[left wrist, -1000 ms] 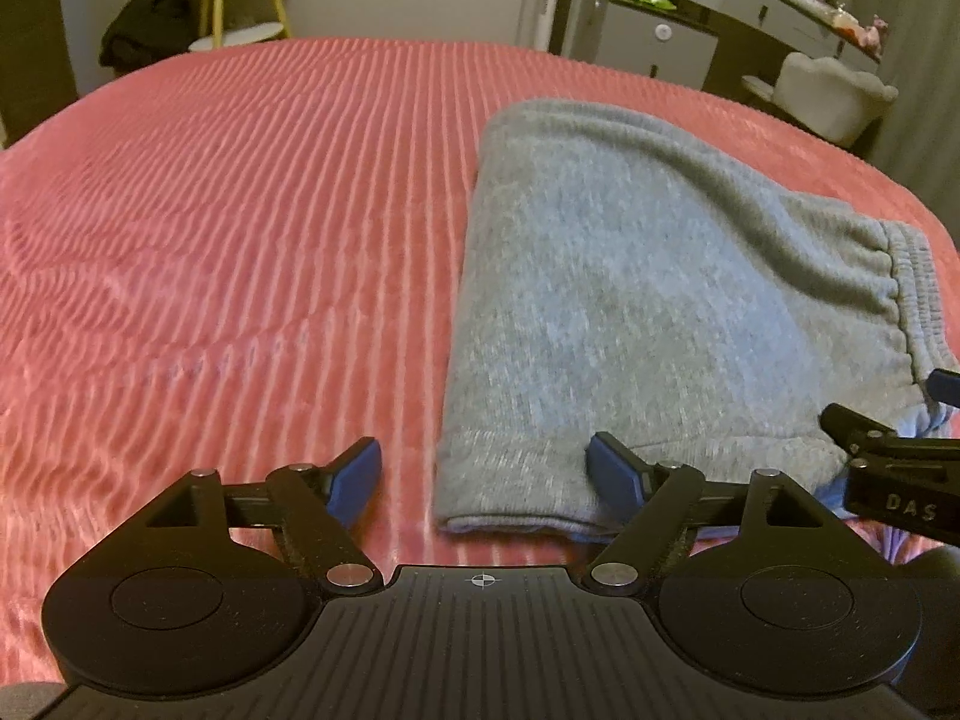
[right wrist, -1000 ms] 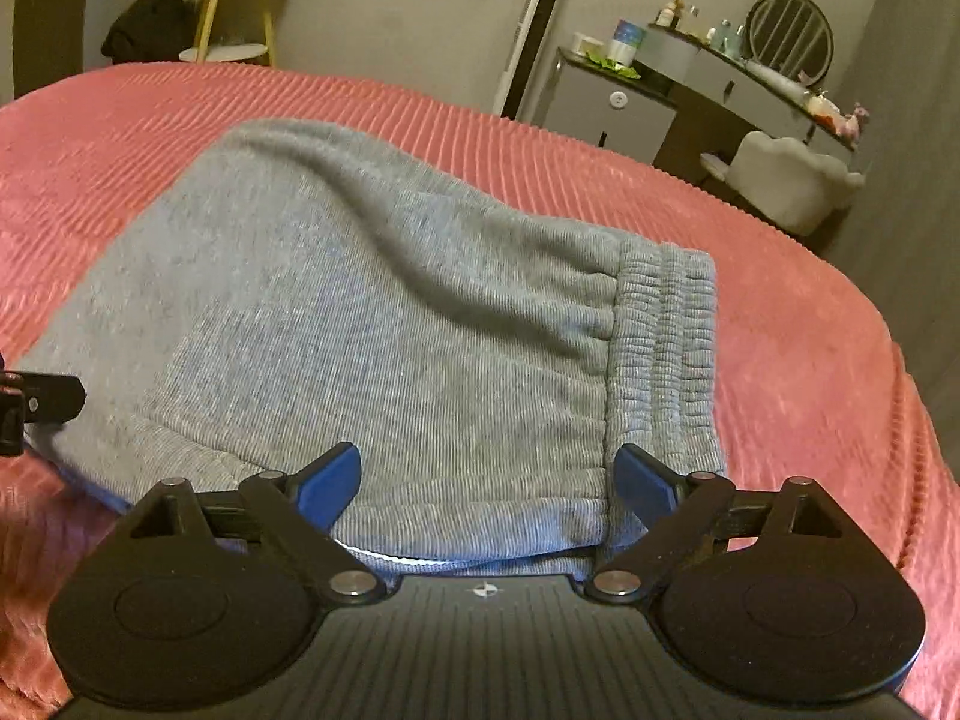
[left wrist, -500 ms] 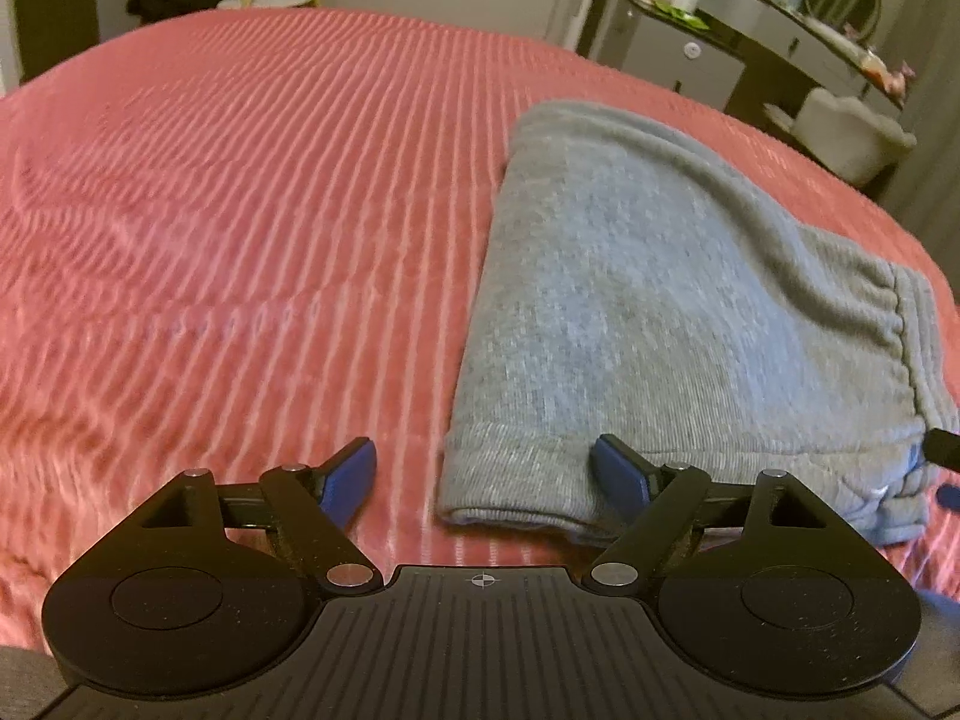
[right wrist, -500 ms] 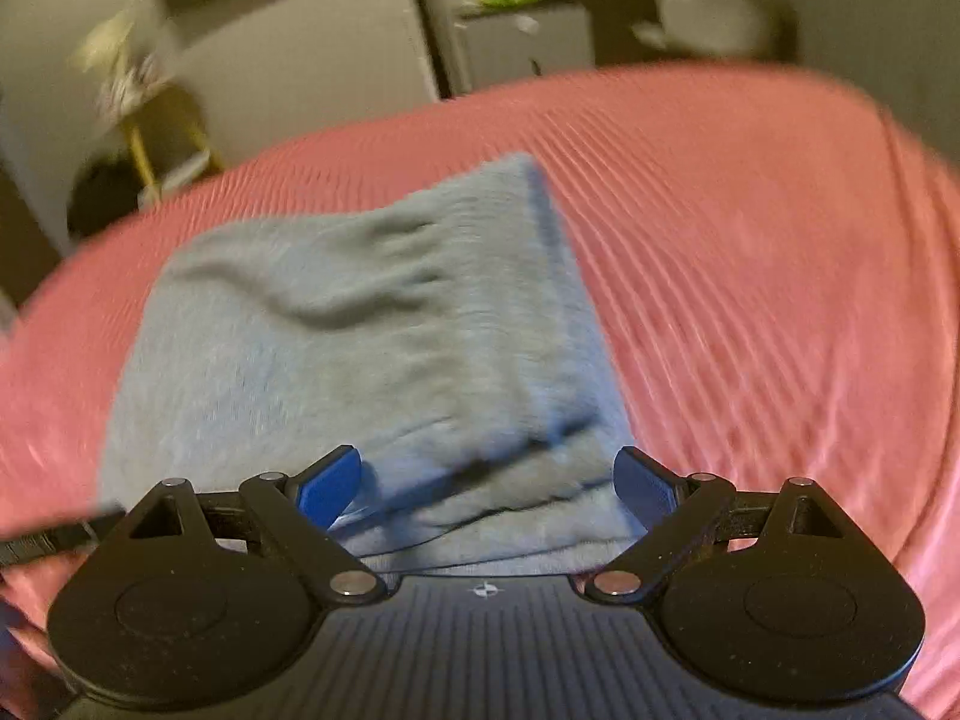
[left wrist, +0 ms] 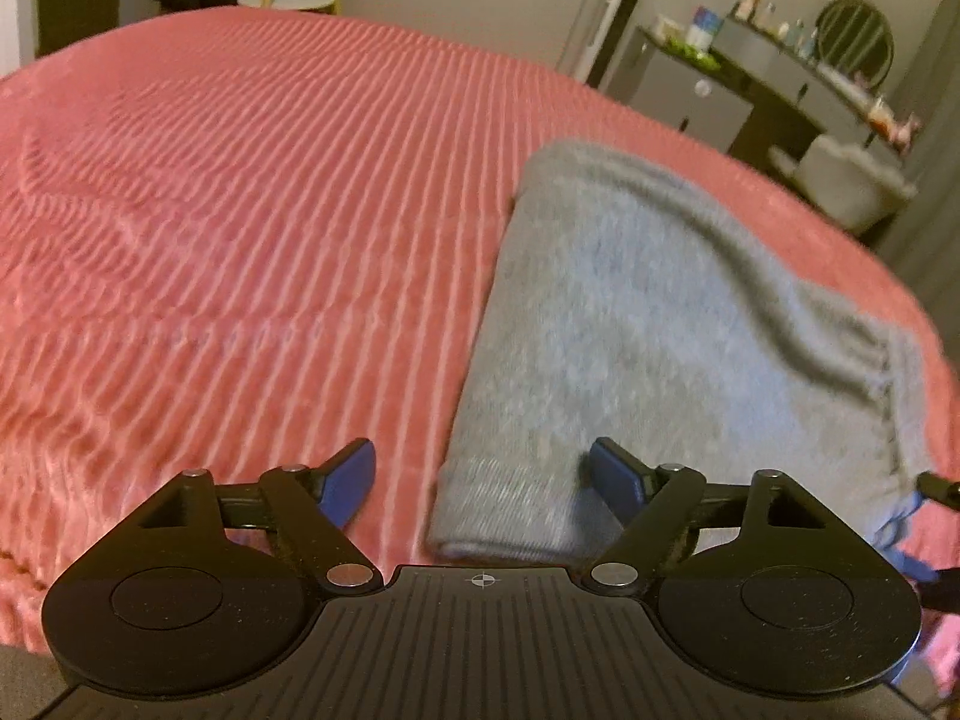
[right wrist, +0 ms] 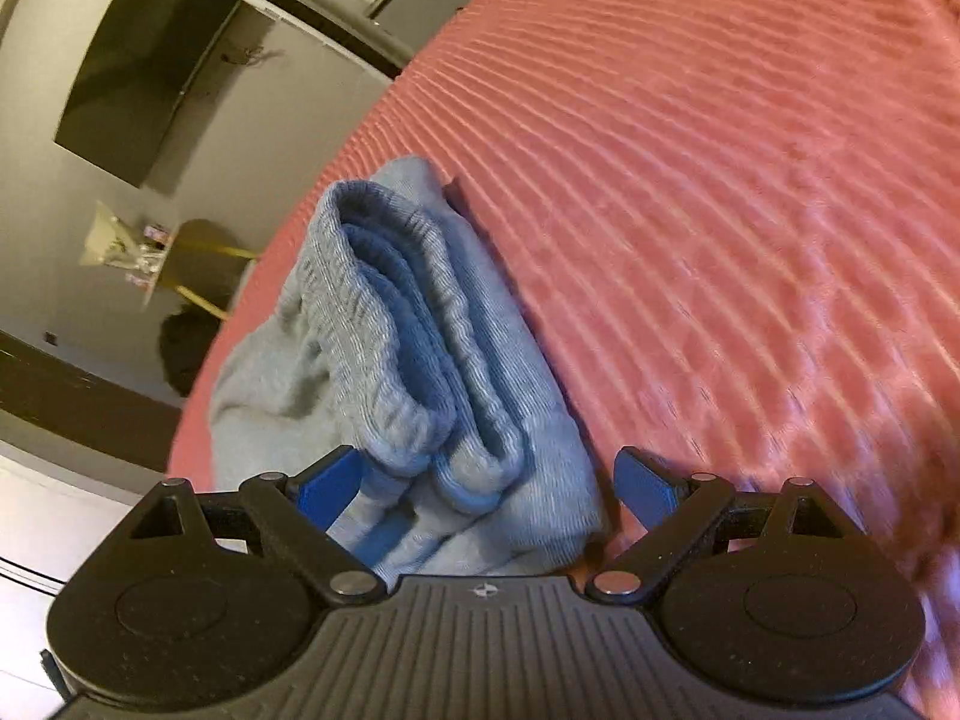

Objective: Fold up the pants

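Grey folded pants (left wrist: 660, 324) lie on the right half of a red ribbed bed cover (left wrist: 240, 210). My left gripper (left wrist: 483, 480) hovers at their near left corner. Its jaws are closing; the ribbed cuff lies between them and the right pad (left wrist: 618, 477) is over the fabric, with no pad pressing. In the right wrist view, tilted hard, the stacked elastic waistband of the pants (right wrist: 408, 330) lies between the wide-apart fingers of my right gripper (right wrist: 486, 489), unpinched. A black part of the right gripper (left wrist: 936, 486) shows at the pants' near right corner.
The bed cover (right wrist: 720, 180) stretches wide to the left of the pants. Beyond the bed stand a dark dresser with bottles and a round mirror (left wrist: 720, 90), a white padded chair (left wrist: 840, 180) and a yellow-legged stool (left wrist: 288, 0). A dark screen (right wrist: 144, 60) hangs on the wall.
My right gripper swung round to the waistband end and rolled hard, so its view now tilts. The left gripper rolled slightly and stayed at the cuff corner.
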Demonstrator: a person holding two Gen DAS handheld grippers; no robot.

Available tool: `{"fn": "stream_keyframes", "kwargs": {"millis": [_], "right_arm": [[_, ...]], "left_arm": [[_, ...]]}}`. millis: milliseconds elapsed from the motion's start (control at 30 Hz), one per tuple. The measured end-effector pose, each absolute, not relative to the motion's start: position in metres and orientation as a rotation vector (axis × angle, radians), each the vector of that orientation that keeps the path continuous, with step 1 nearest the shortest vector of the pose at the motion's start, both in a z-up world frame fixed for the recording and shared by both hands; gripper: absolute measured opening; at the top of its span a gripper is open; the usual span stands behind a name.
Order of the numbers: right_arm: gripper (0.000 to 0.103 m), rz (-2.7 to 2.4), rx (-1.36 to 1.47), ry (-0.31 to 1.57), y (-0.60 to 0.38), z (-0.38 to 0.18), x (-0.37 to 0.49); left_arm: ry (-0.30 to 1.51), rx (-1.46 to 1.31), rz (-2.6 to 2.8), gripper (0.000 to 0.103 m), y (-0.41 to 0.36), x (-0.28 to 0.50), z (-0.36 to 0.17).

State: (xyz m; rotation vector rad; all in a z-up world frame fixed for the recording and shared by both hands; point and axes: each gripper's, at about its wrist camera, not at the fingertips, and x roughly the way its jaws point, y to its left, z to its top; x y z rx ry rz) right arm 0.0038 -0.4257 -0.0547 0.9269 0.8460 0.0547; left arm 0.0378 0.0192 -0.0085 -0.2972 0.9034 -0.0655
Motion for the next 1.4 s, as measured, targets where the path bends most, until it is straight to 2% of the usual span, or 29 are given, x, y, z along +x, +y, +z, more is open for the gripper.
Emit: {"fn": "stream_keyframes", "kwargs": {"millis": [167, 400, 600, 667, 733, 767, 800, 867, 900, 967, 1000, 1033, 1067, 1133, 1167, 1200, 1233, 1267, 1300, 1400], "right_arm": [[0.092, 0.128, 0.967, 0.876, -0.439, -0.063, 0.031], [0.099, 0.262, 0.977, 0.957, -0.431, -0.073, 0.083], [0.099, 0.344, 0.917, 0.982, -0.426, -0.069, 0.113], [0.098, 0.355, 0.881, 0.988, -0.421, -0.068, 0.123], [0.091, 0.351, 0.813, 0.989, -0.411, -0.064, 0.13], [0.087, 0.346, 0.782, 0.989, -0.404, -0.061, 0.133], [0.078, 0.338, 0.753, 0.99, -0.4, -0.06, 0.136], [0.073, 0.321, 0.726, 0.987, -0.396, -0.057, 0.136], [0.07, 0.316, 0.723, 0.985, -0.395, -0.055, 0.135], [0.066, 0.318, 0.725, 0.972, -0.394, -0.051, 0.129], [0.066, 0.315, 0.725, 0.97, -0.393, -0.05, 0.127], [0.068, 0.309, 0.721, 0.972, -0.391, -0.051, 0.127], [0.07, 0.302, 0.73, 0.98, -0.39, -0.052, 0.128], [0.085, 0.305, 0.78, 0.99, -0.389, -0.056, 0.136], [0.086, 0.294, 0.788, 0.996, -0.388, -0.055, 0.14], [0.086, 0.275, 0.774, 1.006, -0.385, -0.054, 0.142], [0.079, 0.248, 0.744, 1.011, -0.38, -0.051, 0.142], [0.072, 0.215, 0.68, 1.008, -0.373, -0.045, 0.141], [0.062, 0.206, 0.624, 1.003, -0.367, -0.039, 0.14], [0.057, 0.232, 0.604, 0.955, -0.361, -0.02, 0.134]], "left_arm": [[0.906, -0.397, -0.152, 0.083, 0.039, 0.068, 0.004], [1.056, -0.421, -0.23, 0.083, 0.033, 0.138, -0.027], [1.108, -0.401, -0.413, 0.095, 0.012, 0.175, -0.043], [1.114, -0.407, -0.434, 0.096, 0.009, 0.187, -0.047], [1.107, -0.394, -0.45, 0.095, 0.004, 0.191, -0.047], [1.097, -0.377, -0.455, 0.093, 0.0, 0.191, -0.047], [1.088, -0.36, -0.452, 0.086, -0.003, 0.191, -0.046], [1.061, -0.333, -0.468, 0.07, -0.007, 0.188, -0.042], [1.05, -0.347, -0.504, 0.047, -0.007, 0.186, -0.04], [1.037, -0.387, -0.529, 0.045, -0.004, 0.183, -0.039], [1.037, -0.389, -0.527, 0.047, -0.003, 0.182, -0.042], [1.041, -0.388, -0.522, 0.056, -0.003, 0.182, -0.045], [1.046, -0.388, -0.511, 0.06, -0.001, 0.181, -0.047], [1.065, -0.415, -0.495, 0.065, -0.005, 0.184, -0.048], [1.069, -0.412, -0.477, 0.063, -0.009, 0.186, -0.047], [1.063, -0.407, -0.475, 0.051, -0.013, 0.187, -0.045], [1.043, -0.386, -0.477, 0.038, -0.015, 0.185, -0.041], [1.023, -0.361, -0.477, 0.032, -0.018, 0.184, -0.036], [1.004, -0.352, -0.483, 0.028, -0.016, 0.181, -0.031], [0.969, -0.373, -0.48, 0.024, -0.01, 0.18, -0.013]]}}
